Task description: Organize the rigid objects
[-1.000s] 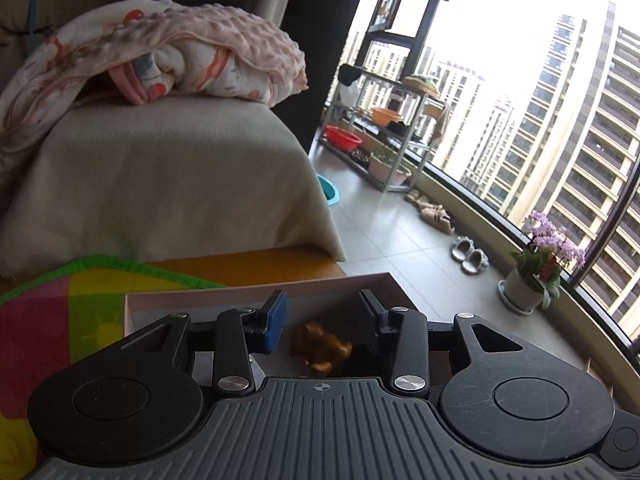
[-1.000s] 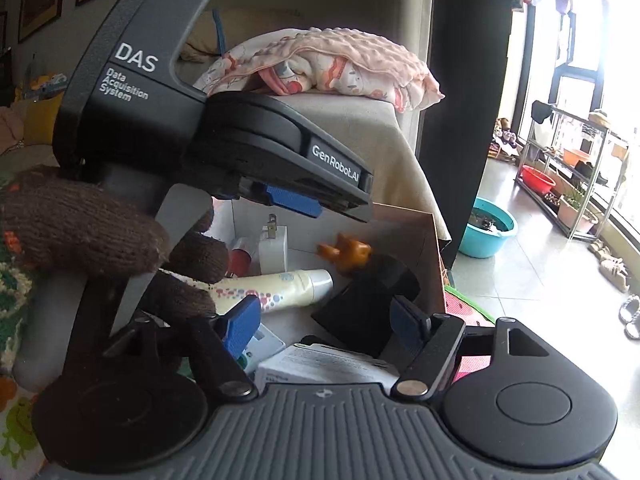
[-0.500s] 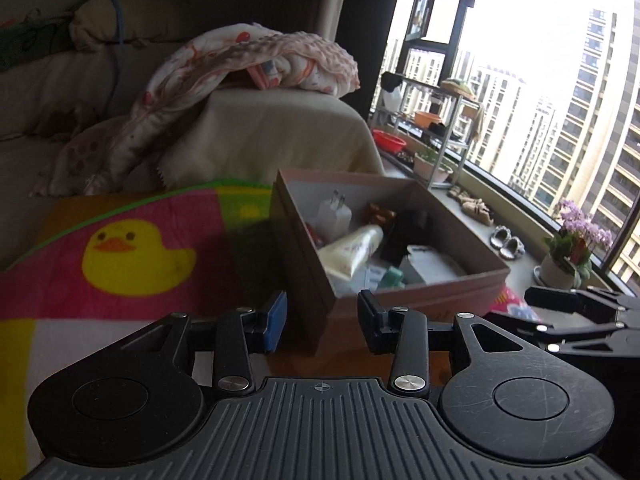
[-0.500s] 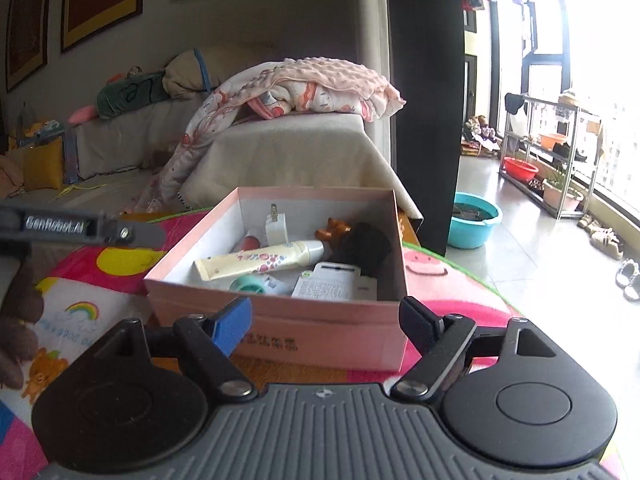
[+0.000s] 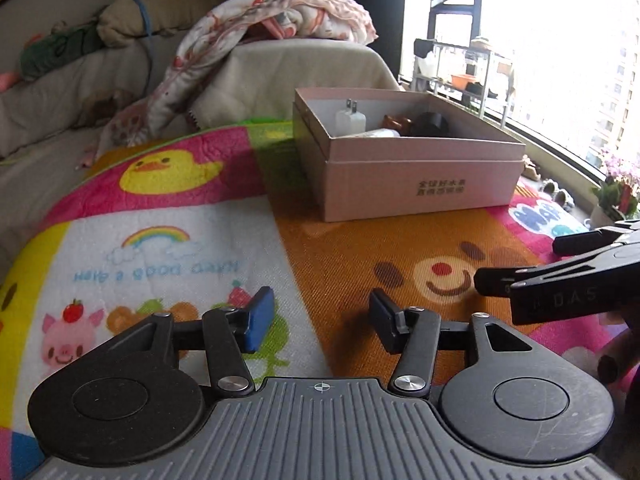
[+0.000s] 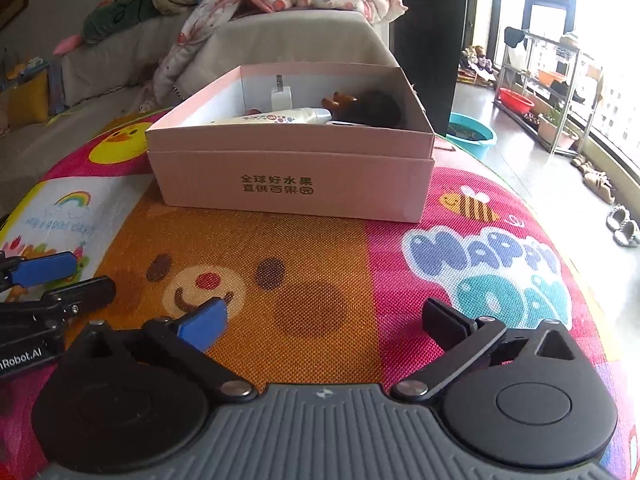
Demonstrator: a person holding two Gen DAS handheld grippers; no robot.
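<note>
Both grippers hover low over the colourful cartoon-printed play mat [image 6: 304, 280], and nothing lies between either pair of fingers. The left gripper [image 5: 322, 320] has its jaws partly apart, having just opened wider, with only the mat's white and orange panels beneath them. The right gripper [image 6: 324, 320] has just spread to its widest, its fingers standing over the mat's orange bear face. Each gripper shows at the edge of the other's view, side by side and apart.

Ahead of both sets of fingers, with bare mat between and nothing in the way, sits the open pink cardboard box with printed characters on its front [image 6: 296, 176]. Inside it lie a white wall plug charger [image 6: 281, 96], a white printed tube [image 6: 280, 117], a small brown animal figure [image 6: 339, 100] and a dark rounded object [image 6: 378, 108], crowded toward the far wall.

Beyond the box stands a beige-covered sofa [image 5: 288, 68] with a pink patterned blanket [image 5: 280, 12] heaped on top. To the fingers' right, farther off, a teal basin [image 6: 472, 136] rests on the tiled floor before a metal rack [image 6: 548, 92] by the window.
</note>
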